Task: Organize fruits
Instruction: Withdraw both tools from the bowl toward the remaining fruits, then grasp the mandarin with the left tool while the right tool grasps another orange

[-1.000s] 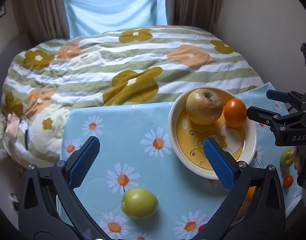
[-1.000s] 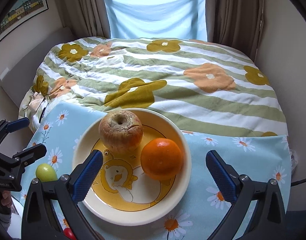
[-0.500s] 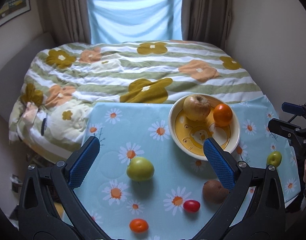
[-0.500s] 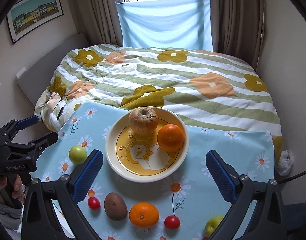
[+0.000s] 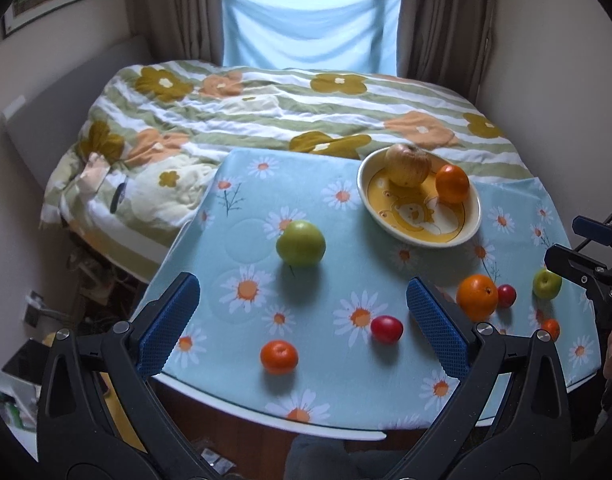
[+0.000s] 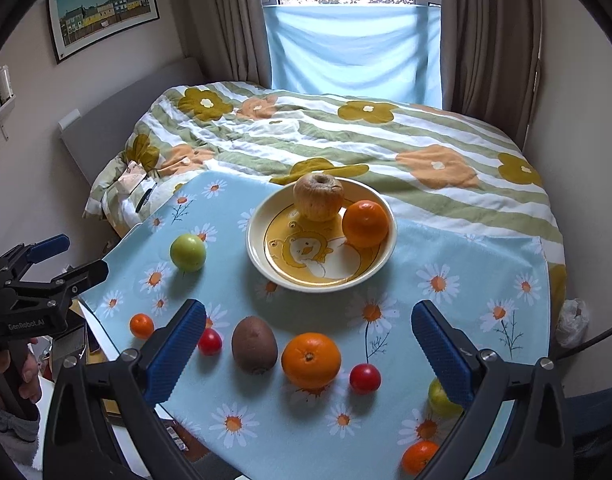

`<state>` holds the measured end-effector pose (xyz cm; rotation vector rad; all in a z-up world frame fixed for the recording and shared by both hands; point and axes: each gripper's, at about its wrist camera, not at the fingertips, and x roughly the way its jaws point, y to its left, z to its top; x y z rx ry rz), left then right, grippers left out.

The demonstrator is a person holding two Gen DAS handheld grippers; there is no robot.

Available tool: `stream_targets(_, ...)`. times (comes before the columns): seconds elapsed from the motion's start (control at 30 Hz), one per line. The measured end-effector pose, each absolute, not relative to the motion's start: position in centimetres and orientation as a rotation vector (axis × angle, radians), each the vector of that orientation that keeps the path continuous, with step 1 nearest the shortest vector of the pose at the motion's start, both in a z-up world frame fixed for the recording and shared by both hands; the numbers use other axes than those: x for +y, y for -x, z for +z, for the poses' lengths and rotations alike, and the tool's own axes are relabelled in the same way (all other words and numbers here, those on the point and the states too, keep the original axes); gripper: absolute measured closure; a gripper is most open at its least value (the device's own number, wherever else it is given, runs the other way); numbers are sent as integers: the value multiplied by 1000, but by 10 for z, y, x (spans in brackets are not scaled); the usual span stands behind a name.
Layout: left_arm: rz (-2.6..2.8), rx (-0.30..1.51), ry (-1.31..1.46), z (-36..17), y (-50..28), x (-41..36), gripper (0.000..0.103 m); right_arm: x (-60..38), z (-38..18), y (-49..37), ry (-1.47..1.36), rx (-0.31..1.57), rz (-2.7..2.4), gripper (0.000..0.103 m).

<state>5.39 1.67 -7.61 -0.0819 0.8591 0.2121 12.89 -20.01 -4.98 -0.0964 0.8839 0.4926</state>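
Note:
A yellow cartoon plate (image 5: 390,222) (image 6: 274,264) holds a wrinkled brown apple (image 5: 408,164) (image 6: 318,197) and an orange (image 5: 452,184) (image 6: 365,224). Loose on the daisy tablecloth lie a green apple (image 5: 301,243) (image 6: 188,252), a kiwi (image 6: 254,344), a big orange (image 5: 477,297) (image 6: 311,360), small tangerines (image 5: 279,356) (image 6: 141,325), red cherry tomatoes (image 5: 386,329) (image 6: 365,378) and a small green apple (image 5: 547,284) (image 6: 440,398). My left gripper (image 5: 302,320) is open and empty above the near table edge. My right gripper (image 6: 308,350) is open and empty above the kiwi and big orange.
The small table (image 5: 266,416) stands against a bed with a flowered striped quilt (image 5: 286,120) (image 6: 386,140). Walls close in on both sides, and curtains and a blue cloth (image 6: 350,48) hang at the window. A framed picture (image 6: 102,8) hangs at the left.
Both grippers have pulled back and up from the plate, so more of the table and the loose fruit shows. Both stay open and empty.

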Motion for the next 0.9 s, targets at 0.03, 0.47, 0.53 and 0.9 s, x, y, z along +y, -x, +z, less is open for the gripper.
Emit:
stream_targets(0.03,213,865,85,-80,-50,18,0,-199,-53,-126,95,889,492,0)
stream_targets(0.47,138,944,57,-150,-35,21,0,-193,-111,-99,144,889,436,0)
stream_targets(0.53,131,963,51,-163,-37,20,4,-192,-121,-99,175,889,434,1)
stream_targets(0.9,145,1015,44,-204,-47,25,29,-195,-158,-106,272,915,433,21)
